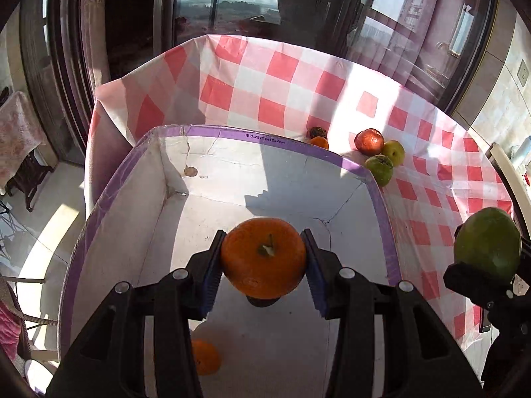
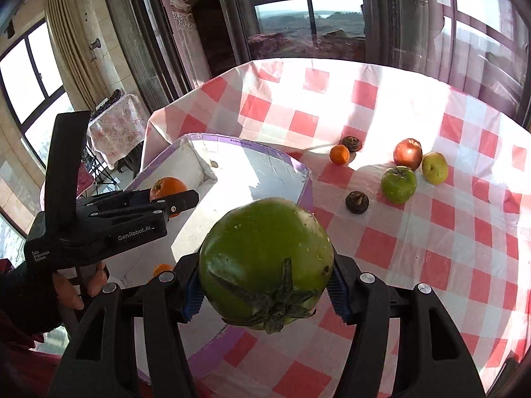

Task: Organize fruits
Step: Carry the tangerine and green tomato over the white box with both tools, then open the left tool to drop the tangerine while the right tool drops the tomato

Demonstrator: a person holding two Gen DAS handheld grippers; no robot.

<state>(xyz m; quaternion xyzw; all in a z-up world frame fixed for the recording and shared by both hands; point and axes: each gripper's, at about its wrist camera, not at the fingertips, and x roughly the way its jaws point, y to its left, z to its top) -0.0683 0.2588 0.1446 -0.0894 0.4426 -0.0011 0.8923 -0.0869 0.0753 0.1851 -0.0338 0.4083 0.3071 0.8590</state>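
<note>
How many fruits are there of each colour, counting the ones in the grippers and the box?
Orange fruits: 3
Green fruits: 2
Yellow-green fruit: 1
Red fruit: 1
Dark brown fruits: 2
Total: 9

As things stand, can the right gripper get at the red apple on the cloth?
Probably not yet. The right gripper is shut on the big green fruit, so its jaws are full. The cloth between it and the red apple looks open; dropping the fruit first should free it.
</note>
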